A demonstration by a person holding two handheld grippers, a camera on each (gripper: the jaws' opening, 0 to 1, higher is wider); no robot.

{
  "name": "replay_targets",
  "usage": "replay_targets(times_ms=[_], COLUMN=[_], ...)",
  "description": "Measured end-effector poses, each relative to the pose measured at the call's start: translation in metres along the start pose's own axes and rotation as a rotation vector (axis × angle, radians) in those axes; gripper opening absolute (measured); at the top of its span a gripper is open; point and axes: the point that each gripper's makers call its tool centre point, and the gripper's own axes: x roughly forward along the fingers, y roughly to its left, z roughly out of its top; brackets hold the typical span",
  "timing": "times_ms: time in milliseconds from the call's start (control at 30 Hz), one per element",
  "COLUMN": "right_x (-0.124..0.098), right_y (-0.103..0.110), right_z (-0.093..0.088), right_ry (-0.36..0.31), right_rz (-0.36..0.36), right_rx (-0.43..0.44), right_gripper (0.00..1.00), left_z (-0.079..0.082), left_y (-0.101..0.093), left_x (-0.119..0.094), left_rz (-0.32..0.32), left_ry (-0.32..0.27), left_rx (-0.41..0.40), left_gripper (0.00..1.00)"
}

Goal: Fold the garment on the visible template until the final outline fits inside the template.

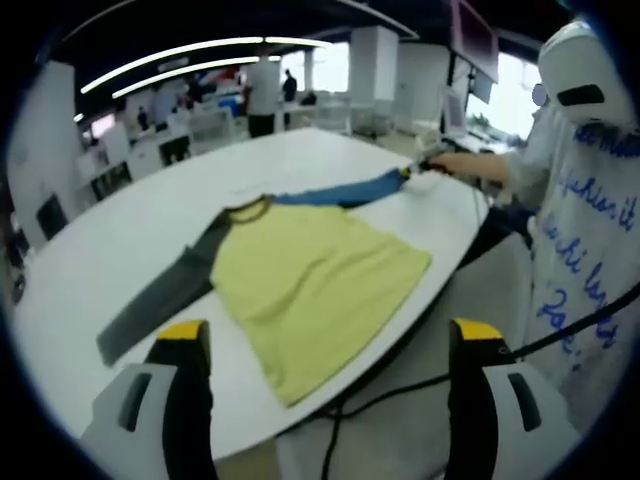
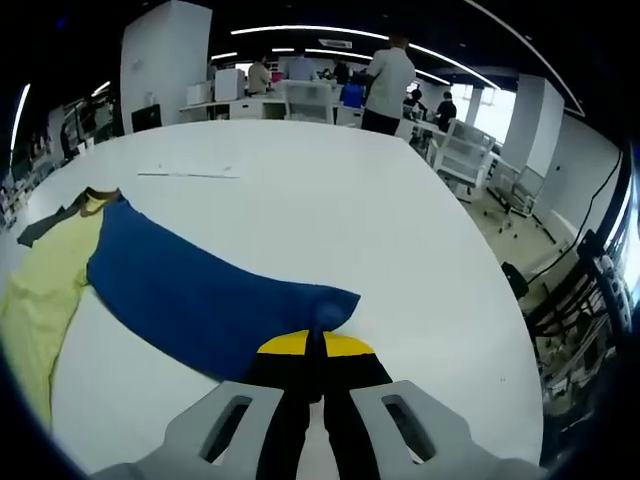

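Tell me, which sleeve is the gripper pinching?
The blue sleeve. The right gripper is shut on its cuff; the grey sleeve lies untouched.

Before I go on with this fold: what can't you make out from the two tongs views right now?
- The template outline: none made out on the white table in either view.
- Blue sleeve cuff: right gripper view, tucked between the shut right tongs.
- Shirt near hem: left gripper view, hangs over the table edge.
- Left tongs: open, holding nothing.
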Motion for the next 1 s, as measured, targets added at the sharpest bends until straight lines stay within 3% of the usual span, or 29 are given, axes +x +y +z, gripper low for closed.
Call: replay_targets(times_ms=[300,1000], right_x=[-0.01,-0.022], right_y=[0.004,0.047], right_z=[0.018,0.079], right_ry=[-0.036,-0.147], right_rz=[-0.005,0.046], right_rx=[-0.003,-0.039], right_gripper=[0.03,0.03], left_z=[-0.003,-0.005], left_y=[0.003,0.006], left_x=[-0.005,-0.017], left_rz=[0.011,0.026], left_ry=[-0.006,-0.024], left_rx=[0.001,0.006], left_gripper=[0.97,0.99])
